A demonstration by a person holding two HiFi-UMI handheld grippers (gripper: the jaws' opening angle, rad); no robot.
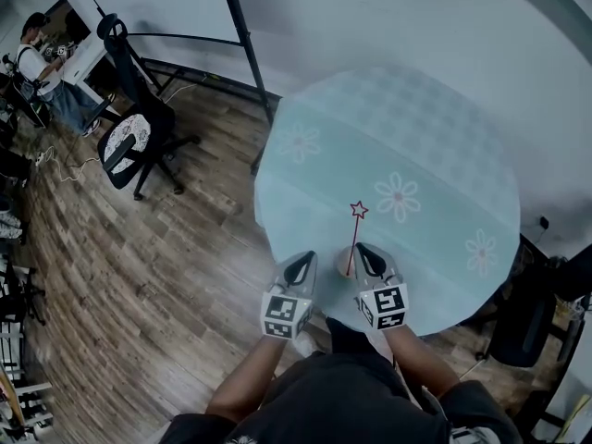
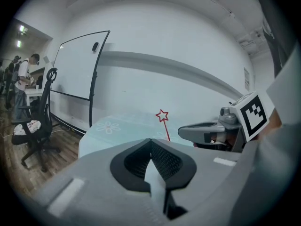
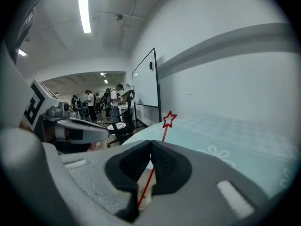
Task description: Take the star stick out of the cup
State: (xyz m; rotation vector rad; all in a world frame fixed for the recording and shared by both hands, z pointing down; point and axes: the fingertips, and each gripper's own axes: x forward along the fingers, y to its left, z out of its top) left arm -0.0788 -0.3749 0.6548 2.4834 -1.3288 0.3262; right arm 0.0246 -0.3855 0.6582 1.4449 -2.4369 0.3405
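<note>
A red star stick (image 1: 354, 234) stands up out of a small pale cup (image 1: 343, 278) near the front edge of the round table (image 1: 435, 137). My left gripper (image 1: 308, 257) sits just left of the cup, shut with nothing in it, and the star stick (image 2: 163, 117) rises beyond its tips. My right gripper (image 1: 363, 248) hovers just right of the stick, jaws shut. In the right gripper view the star stick (image 3: 168, 120) runs down behind the closed tips of the right gripper (image 3: 150, 143) into the cup (image 3: 144, 195); it does not look pinched.
The table carries a light teal cloth with flower prints (image 1: 398, 197). A black office chair (image 1: 134, 128) stands on the wood floor to the left, a whiteboard stand (image 1: 242, 35) behind the table. People (image 3: 110, 100) stand far off at desks.
</note>
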